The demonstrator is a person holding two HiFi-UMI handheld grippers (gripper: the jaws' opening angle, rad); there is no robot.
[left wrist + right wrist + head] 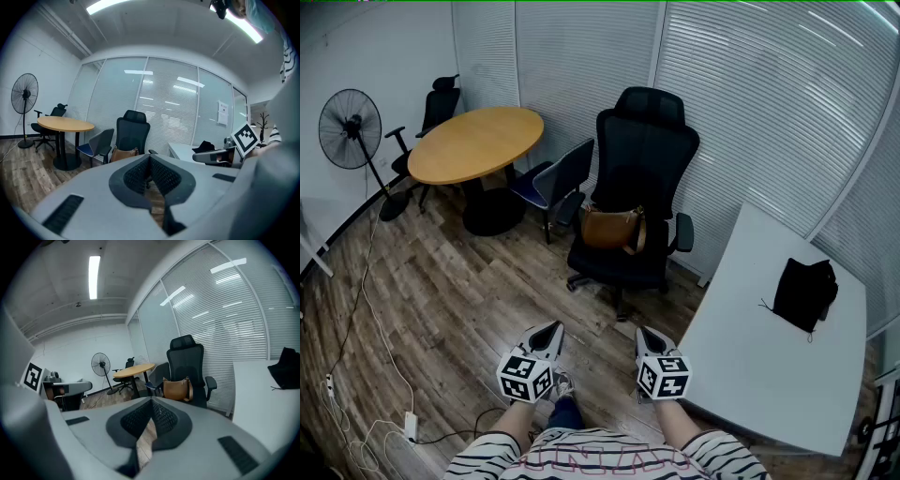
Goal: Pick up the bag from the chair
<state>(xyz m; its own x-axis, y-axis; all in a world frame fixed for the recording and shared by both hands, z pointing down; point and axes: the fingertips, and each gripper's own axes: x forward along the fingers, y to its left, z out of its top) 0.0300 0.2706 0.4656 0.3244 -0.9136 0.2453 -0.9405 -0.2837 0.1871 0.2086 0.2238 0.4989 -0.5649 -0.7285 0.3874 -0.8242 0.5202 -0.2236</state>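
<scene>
Both the left tongs (550, 330) and the right tongs (646, 335) are closed and empty low in the frame. They are well apart from the bag (610, 228), which leans upright on the chair (646, 141) at centre, so the reach seems not yet begun.

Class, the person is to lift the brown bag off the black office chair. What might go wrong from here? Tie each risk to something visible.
1. The left gripper and right gripper are both shut; unless one opens first, it would probably just shove the brown bag.
2. The black office chair seems to stand on wheels, so a push might roll it away.
3. The bag's strap hangs near an armrest and might snag.
</scene>
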